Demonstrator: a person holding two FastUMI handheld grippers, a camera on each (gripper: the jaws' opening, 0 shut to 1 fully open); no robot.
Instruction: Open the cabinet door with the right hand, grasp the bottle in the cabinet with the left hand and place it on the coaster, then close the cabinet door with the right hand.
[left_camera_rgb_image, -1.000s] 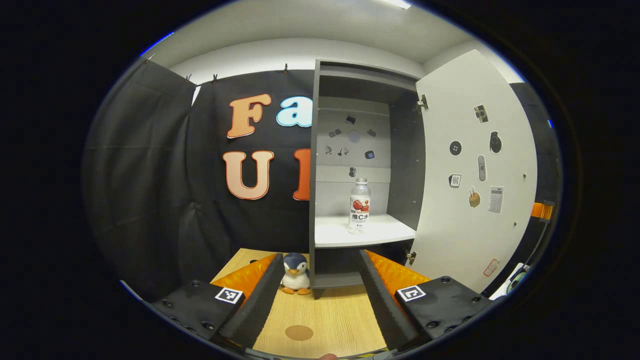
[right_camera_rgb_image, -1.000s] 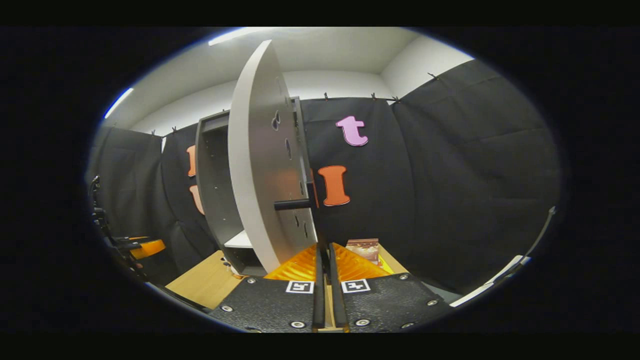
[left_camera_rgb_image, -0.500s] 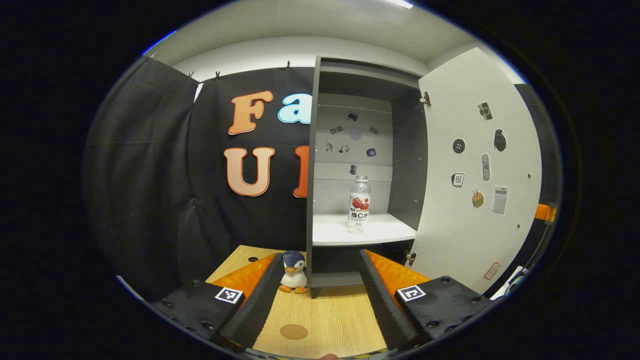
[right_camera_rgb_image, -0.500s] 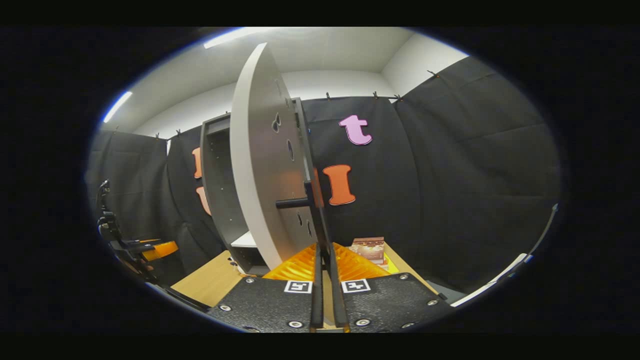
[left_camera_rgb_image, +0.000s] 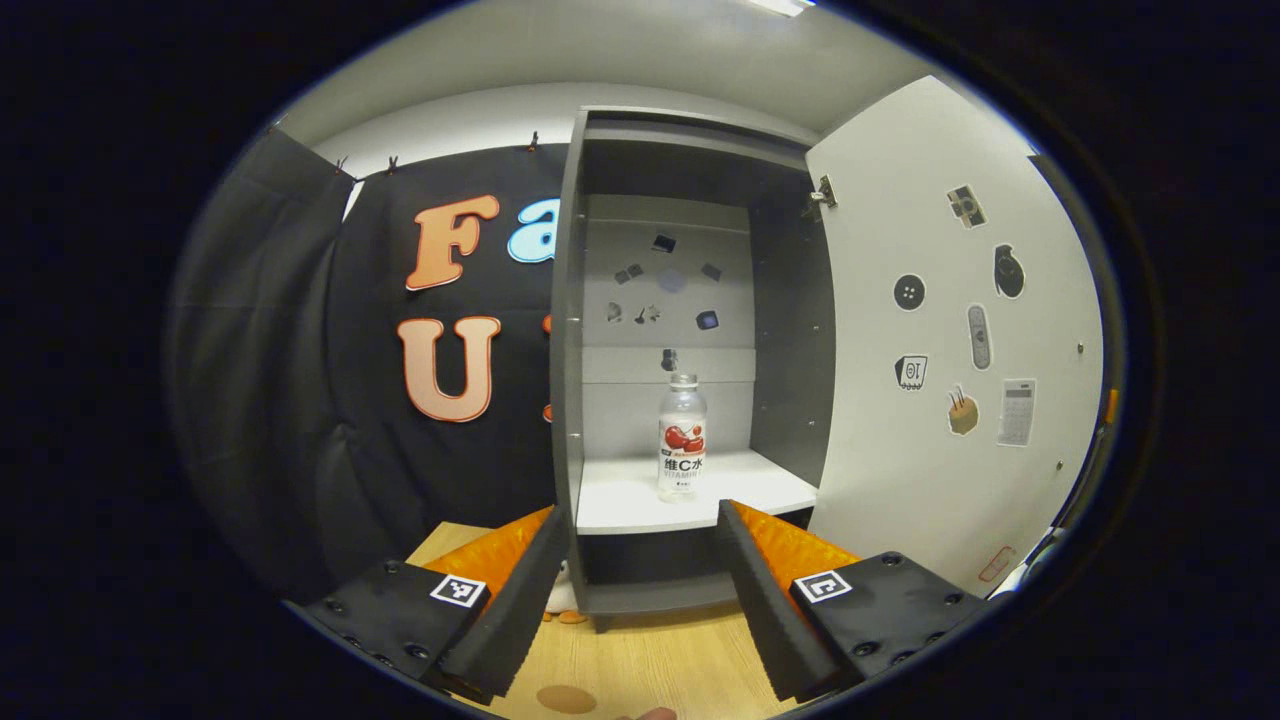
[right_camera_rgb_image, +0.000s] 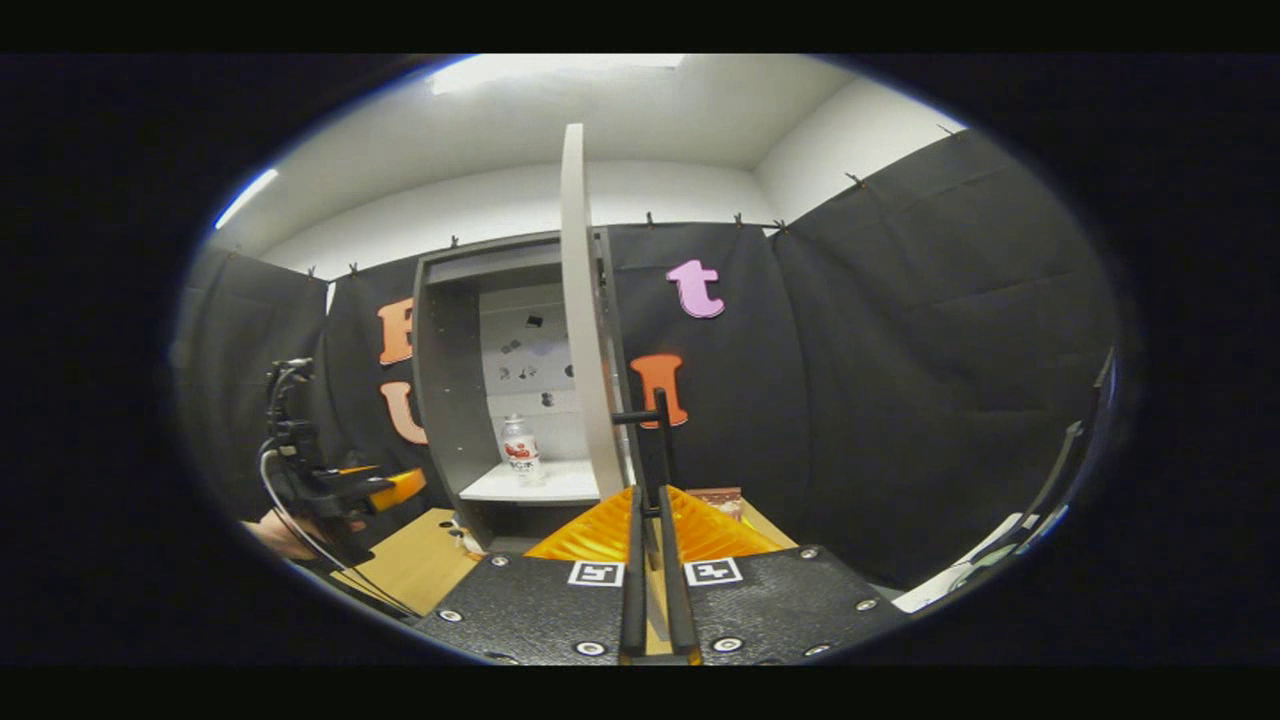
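Observation:
The grey cabinet (left_camera_rgb_image: 566, 330) stands with its white door (left_camera_rgb_image: 950, 330) swung wide to the right. A clear bottle (left_camera_rgb_image: 682, 435) with a red and white label stands upright on the white shelf (left_camera_rgb_image: 620, 500). My left gripper (left_camera_rgb_image: 635, 530) is open, in front of and below the shelf, apart from the bottle. A round brown coaster (left_camera_rgb_image: 565, 698) lies on the wooden table (left_camera_rgb_image: 650, 660) between its fingers. In the right gripper view the door (right_camera_rgb_image: 577, 320) is edge-on, and my right gripper (right_camera_rgb_image: 650, 500) is shut on the door's black bar handle (right_camera_rgb_image: 657, 440). The bottle (right_camera_rgb_image: 518, 452) shows inside.
A small penguin toy (left_camera_rgb_image: 560, 603) sits at the cabinet's left foot, mostly hidden by my left finger. A flat box (right_camera_rgb_image: 718, 497) lies on the table behind the door. In the right gripper view a hand (right_camera_rgb_image: 275, 532) holds the left gripper (right_camera_rgb_image: 345, 488) left of the cabinet.
The door has swung wider, pulled by my right gripper, until it is edge-on in the right gripper view. My left gripper has moved closer to the cabinet, and the penguin is now mostly covered.

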